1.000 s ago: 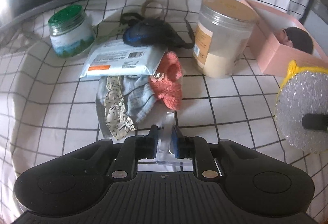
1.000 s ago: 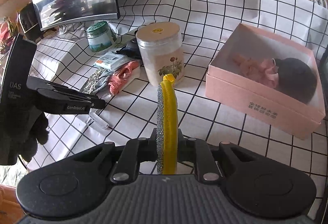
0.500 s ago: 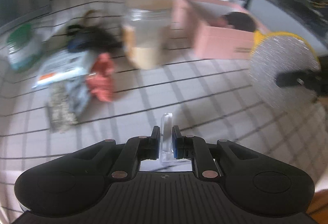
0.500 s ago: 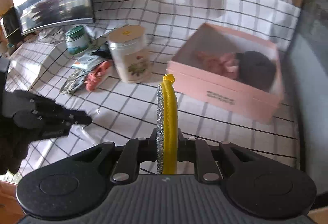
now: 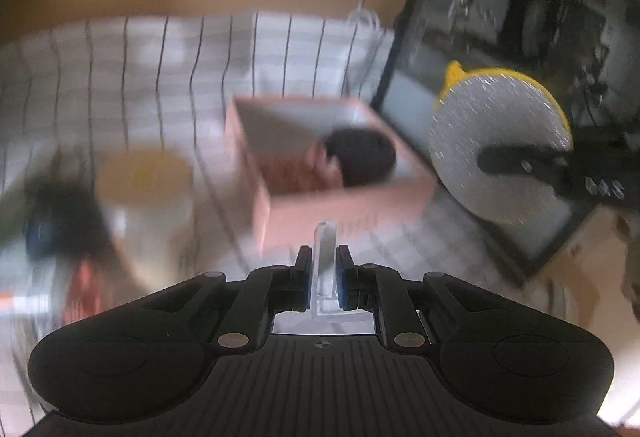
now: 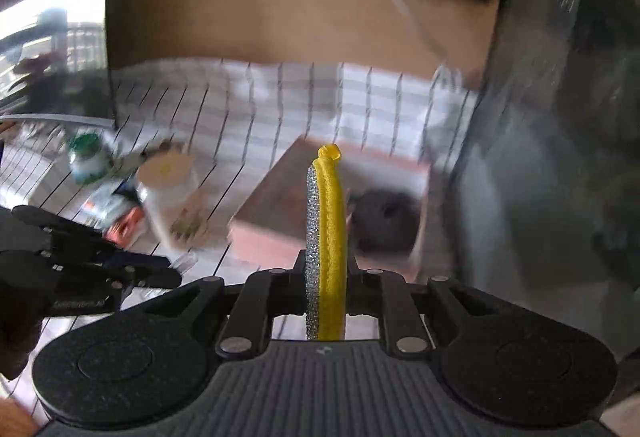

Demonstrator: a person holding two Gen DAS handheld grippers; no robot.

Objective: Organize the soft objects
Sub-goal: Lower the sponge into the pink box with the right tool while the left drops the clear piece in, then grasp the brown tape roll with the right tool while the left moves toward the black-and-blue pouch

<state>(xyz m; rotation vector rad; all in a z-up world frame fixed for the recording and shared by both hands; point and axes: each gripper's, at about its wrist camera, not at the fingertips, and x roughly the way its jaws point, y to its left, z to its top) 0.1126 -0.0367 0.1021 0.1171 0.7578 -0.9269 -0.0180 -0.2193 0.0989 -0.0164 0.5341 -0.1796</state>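
While R gripper (image 6: 325,269) pinches the yellow pad (image 6: 325,237), L gripper (image 5: 324,273) jaws clamp a clear strip (image 5: 325,261).

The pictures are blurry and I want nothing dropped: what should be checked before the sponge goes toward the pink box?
1. Right gripper clamps the yellow and silver sponge: ok.
2. Left gripper shut on a clear plastic piece: ok.
3. Pink box open on top: ok.
4. Free space inside beside the dark item: ok.
5. Sponge over the box: cannot tell.
6. Jar clear of the path: cannot tell.
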